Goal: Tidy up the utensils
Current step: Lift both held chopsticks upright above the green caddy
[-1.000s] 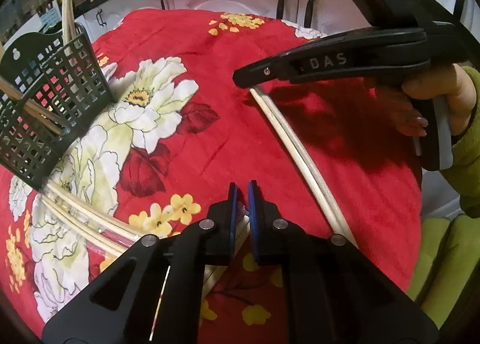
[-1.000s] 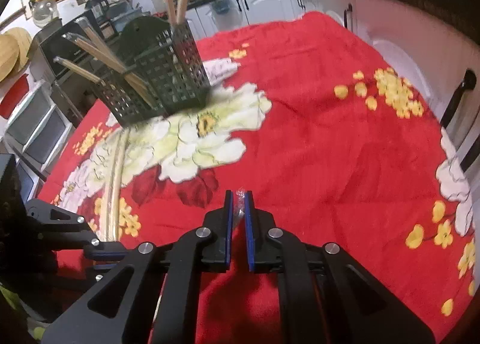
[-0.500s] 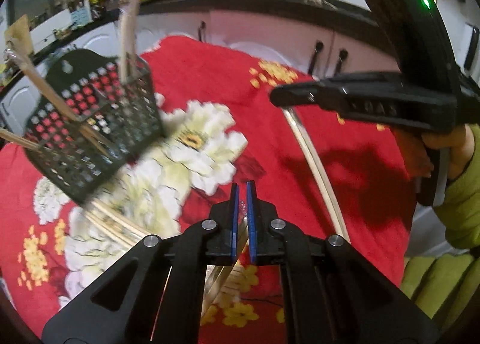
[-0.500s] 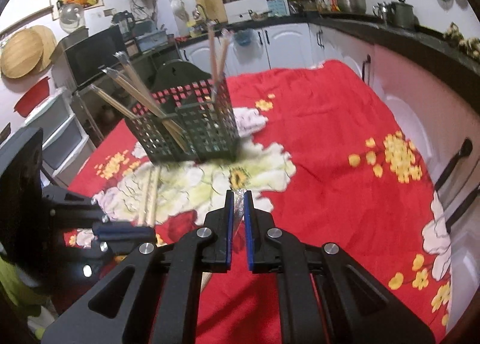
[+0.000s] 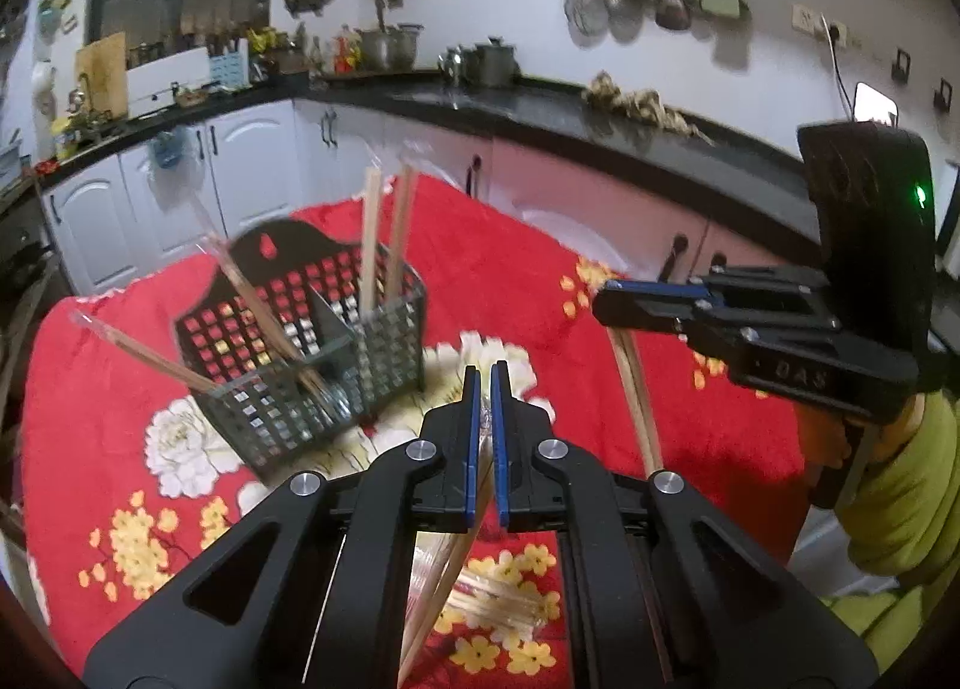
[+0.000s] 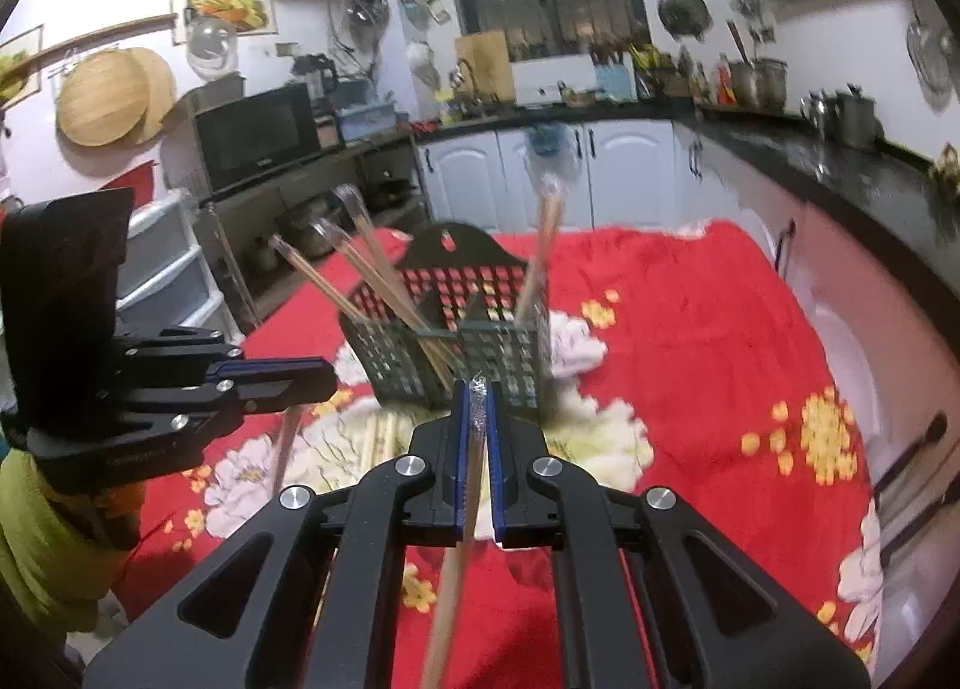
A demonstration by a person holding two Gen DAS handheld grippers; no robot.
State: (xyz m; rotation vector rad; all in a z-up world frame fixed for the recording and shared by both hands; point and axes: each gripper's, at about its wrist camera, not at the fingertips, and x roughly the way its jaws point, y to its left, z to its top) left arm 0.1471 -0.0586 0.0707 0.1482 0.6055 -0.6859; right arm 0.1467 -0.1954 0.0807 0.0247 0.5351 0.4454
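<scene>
A dark mesh utensil basket (image 5: 336,377) stands on the red floral cloth (image 5: 708,425), ahead of both grippers. Wrapped chopsticks lean out of its left compartment (image 5: 258,299), and two stand upright in the right one (image 5: 384,245). My left gripper (image 5: 485,374) is shut on a wrapped pair of chopsticks (image 5: 450,563) that hangs down below the jaws. My right gripper (image 6: 477,389) is shut on another wrapped pair (image 6: 459,545), also hanging clear of the cloth. Each gripper shows in the other's view, with its chopsticks hanging: right gripper (image 5: 606,305), left gripper (image 6: 324,380).
More wrapped chopsticks lie on the cloth near the table's front (image 5: 498,605) and before the basket (image 6: 378,437). Kitchen cabinets (image 6: 540,179) and a dark counter (image 5: 600,119) ring the table. A person's green sleeve (image 5: 900,509) is at the right.
Both grippers have risen, each lifting its pair of chopsticks off the cloth. The views have tilted up, so the basket now sits lower and nearer the middle.
</scene>
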